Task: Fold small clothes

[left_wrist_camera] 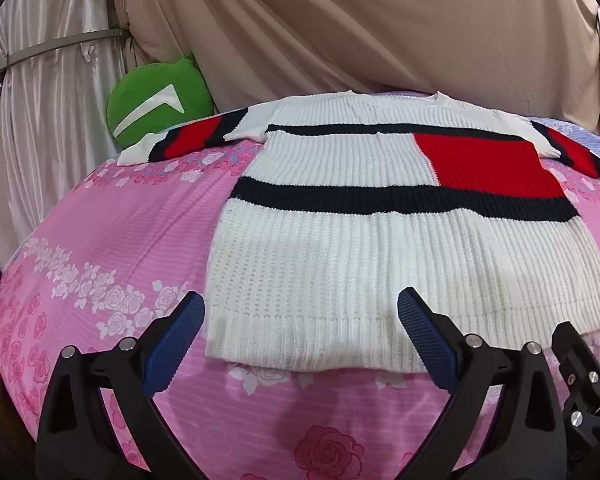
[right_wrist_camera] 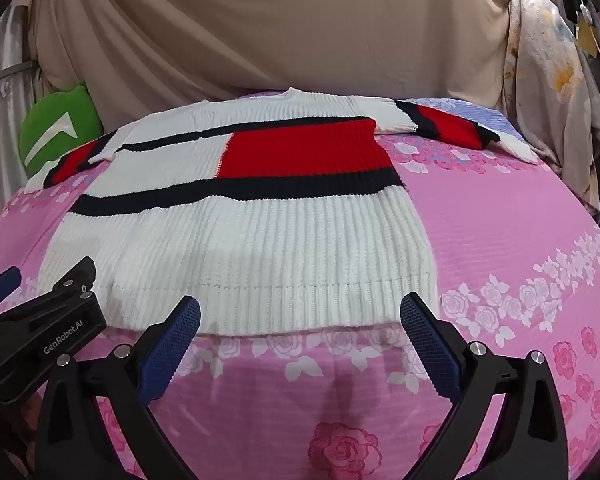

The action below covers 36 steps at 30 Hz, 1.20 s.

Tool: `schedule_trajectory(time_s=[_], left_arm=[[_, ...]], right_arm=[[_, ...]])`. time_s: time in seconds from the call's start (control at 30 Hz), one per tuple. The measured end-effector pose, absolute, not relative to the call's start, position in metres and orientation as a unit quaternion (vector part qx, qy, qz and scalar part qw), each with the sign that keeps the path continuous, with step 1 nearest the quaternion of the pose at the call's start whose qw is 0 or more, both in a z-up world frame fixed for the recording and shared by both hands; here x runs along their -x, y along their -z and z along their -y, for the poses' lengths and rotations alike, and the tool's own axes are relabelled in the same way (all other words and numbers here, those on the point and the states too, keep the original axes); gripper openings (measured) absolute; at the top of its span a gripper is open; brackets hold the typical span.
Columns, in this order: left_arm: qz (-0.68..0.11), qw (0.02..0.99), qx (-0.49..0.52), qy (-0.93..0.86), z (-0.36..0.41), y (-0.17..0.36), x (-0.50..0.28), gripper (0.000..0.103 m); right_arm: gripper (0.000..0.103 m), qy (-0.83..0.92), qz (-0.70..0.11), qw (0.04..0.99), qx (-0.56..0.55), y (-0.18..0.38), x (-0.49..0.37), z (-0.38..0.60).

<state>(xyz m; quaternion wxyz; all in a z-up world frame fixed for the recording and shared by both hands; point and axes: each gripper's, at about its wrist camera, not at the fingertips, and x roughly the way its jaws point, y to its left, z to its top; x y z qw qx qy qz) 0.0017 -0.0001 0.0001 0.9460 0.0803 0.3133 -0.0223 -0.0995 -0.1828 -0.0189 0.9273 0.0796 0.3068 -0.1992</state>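
Note:
A white ribbed knit sweater [left_wrist_camera: 340,264] with black stripes and a red block lies flat on the pink rose-print bedsheet [left_wrist_camera: 112,240], both sleeves spread out sideways. My left gripper [left_wrist_camera: 300,312] hovers over the hem's left part, wide open, nothing between its blue pads. In the right wrist view the same sweater [right_wrist_camera: 260,240] fills the middle. My right gripper [right_wrist_camera: 300,316] stands open just over the hem's right part, holding nothing. The left gripper's body [right_wrist_camera: 40,328] shows at that view's lower left.
A green cushion [left_wrist_camera: 160,104] leans against the beige drapes [left_wrist_camera: 340,24] behind the left sleeve. A floral cloth [right_wrist_camera: 552,112] hangs at the far right. A blue-striped patch of bedding [right_wrist_camera: 476,116] lies under the right sleeve. Pink sheet extends on both sides of the sweater.

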Motion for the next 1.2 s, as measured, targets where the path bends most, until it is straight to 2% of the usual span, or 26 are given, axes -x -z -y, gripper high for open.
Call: schedule_trajectory(time_s=[0.23,1.2], left_arm=[[-0.298,0.952,-0.071,0.024,-0.005,0.001,0.001,0.095],[-0.283,0.955,-0.082,0.015,0.001,0.001,0.011,0.095]], right_arm=[[0.098,0.208,-0.297,0.931,-0.043,0.02,0.103,0.174],[0.098,0.203,-0.303,0.93,-0.049,0.024,0.1,0.173]])
